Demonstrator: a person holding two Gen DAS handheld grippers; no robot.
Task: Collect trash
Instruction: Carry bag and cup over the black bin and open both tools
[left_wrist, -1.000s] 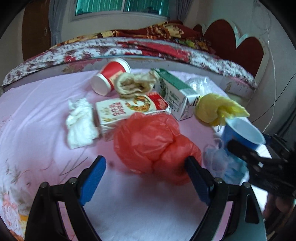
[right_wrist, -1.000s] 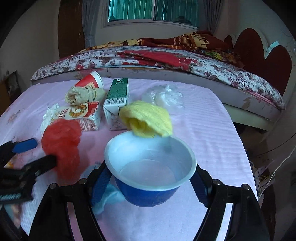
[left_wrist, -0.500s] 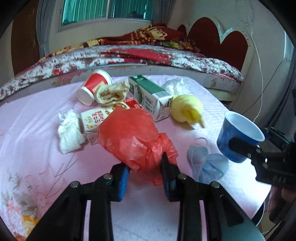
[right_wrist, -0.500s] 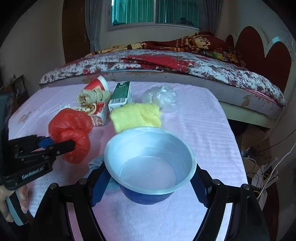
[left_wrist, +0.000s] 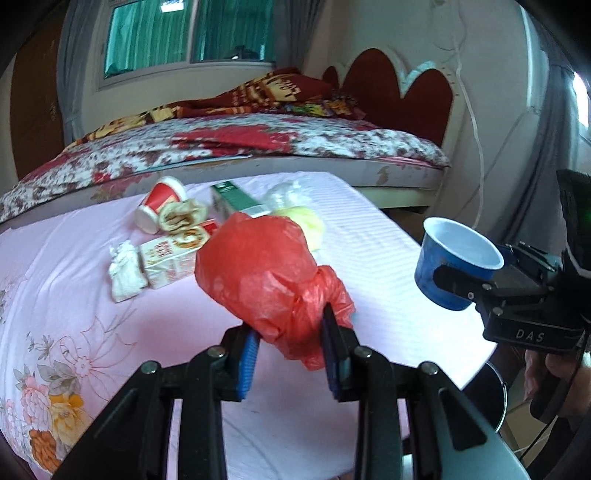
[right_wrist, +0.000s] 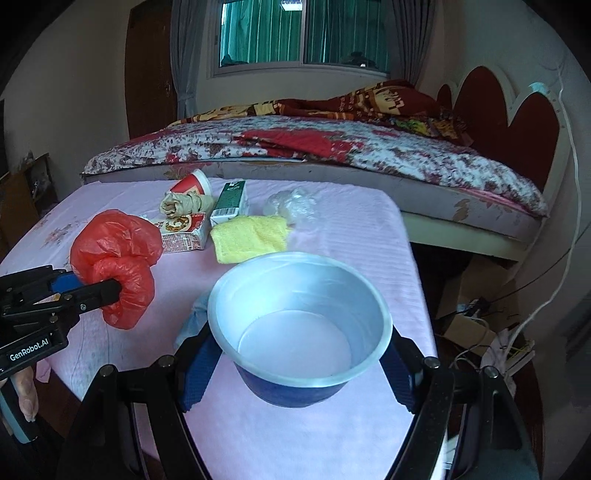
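Nearest, the left gripper (left_wrist: 290, 343) pinches the crumpled red plastic bag (left_wrist: 266, 273) by its lower end, its bulk lifted clear of the pink-clothed table (left_wrist: 92, 314). To its right the right gripper (right_wrist: 295, 365), jaws wide, clamps the blue paper bowl (right_wrist: 299, 321) upright. Beyond lie the yellow cloth (right_wrist: 251, 238), cartons and the red paper cup (right_wrist: 192, 186); the yellow cloth sits nearer the right gripper, straight ahead.

Pale blue crumpled thing (right_wrist: 194, 319) mostly hidden behind blue bowl (right_wrist: 299, 317), identity unclear. Yellow cloth (left_wrist: 308, 225) largely covered by red plastic bag (left_wrist: 266, 277) in left-wrist view. Print on red-white carton (right_wrist: 183, 232) beside bag too small to read. Hand (right_wrist: 26, 391) below bag cut off by left edge.
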